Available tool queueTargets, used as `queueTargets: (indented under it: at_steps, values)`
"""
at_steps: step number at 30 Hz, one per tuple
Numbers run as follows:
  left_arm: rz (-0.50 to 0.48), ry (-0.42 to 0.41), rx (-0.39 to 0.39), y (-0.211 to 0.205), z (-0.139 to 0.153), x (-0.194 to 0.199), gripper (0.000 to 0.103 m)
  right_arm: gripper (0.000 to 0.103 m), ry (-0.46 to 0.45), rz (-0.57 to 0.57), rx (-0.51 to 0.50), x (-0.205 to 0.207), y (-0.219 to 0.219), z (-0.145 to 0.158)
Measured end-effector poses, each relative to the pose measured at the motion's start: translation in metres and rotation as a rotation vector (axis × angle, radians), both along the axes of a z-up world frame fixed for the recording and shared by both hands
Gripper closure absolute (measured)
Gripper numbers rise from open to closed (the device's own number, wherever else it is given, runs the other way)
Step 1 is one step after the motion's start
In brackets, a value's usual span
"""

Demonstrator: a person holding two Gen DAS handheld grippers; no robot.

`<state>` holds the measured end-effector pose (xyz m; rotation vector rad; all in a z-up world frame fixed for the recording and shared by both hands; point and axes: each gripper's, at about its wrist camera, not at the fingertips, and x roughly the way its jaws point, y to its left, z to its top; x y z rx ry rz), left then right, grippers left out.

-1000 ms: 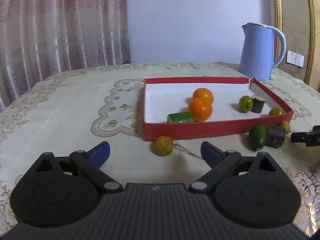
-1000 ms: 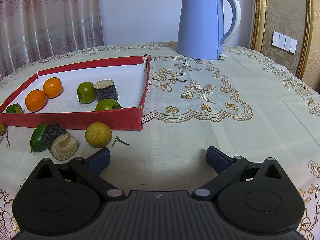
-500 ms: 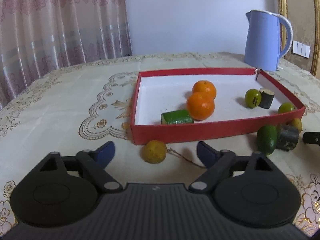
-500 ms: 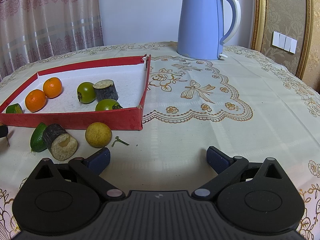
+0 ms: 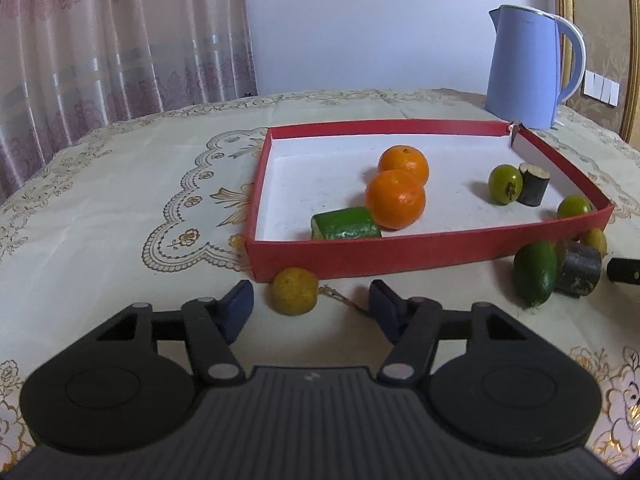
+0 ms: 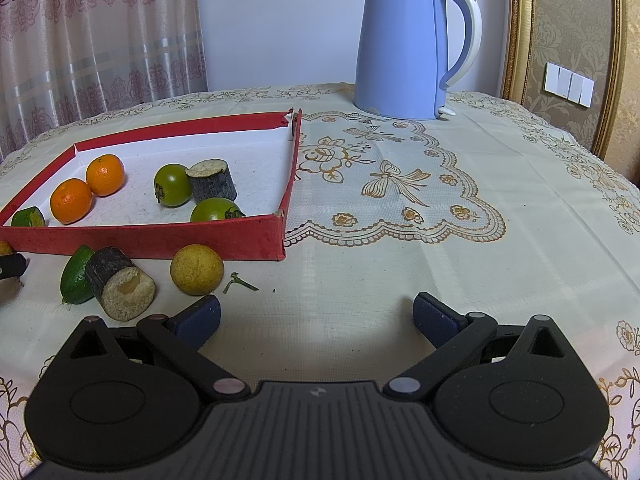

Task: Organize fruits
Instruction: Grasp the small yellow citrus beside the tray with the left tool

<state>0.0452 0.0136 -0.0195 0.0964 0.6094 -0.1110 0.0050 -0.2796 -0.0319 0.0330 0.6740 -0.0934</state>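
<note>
Twig (image 6: 240,282) (right wrist view only) beside yellow fruit (image 6: 196,269)

The left tool (image 5: 311,304) has its fingers spread, and only the yellow fruit (image 5: 294,290) lies in the gap ahead, touching the red tray's near wall (image 5: 400,254), which blocks further advance. Ahead of the right tool (image 6: 316,314) the table (image 6: 400,260) is bare up to the kettle (image 6: 404,46); a dark cut piece (image 6: 120,283) and another yellow fruit (image 6: 197,269) crowd its left finger.
</note>
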Motion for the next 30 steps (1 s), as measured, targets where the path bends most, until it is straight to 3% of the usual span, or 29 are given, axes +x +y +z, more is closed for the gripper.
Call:
queueTargets:
  at_steps: [4,11,13,20,30]
  values:
    - [-0.015,0.0,-0.021,0.002,0.0,-0.001,0.052,0.0,0.0,0.0,0.0,0.0,0.0,0.0]
    - [-0.015,-0.003,-0.066,0.008,0.001,-0.002,0.057,0.0,0.0,0.0,0.0,0.0,0.0,0.0]
    - [-0.019,-0.006,-0.072,0.009,0.001,-0.004,0.065,0.0,0.0,0.0,0.0,0.0,0.0,0.0]
    - [-0.028,-0.008,-0.055,0.006,0.002,-0.006,0.068,0.0,0.0,0.0,0.001,0.0,0.0,0.0]
    - [-0.042,0.001,-0.09,0.011,0.001,-0.006,0.069,0.0,-0.008,0.001,0.012,-0.001,-0.002,0.0]
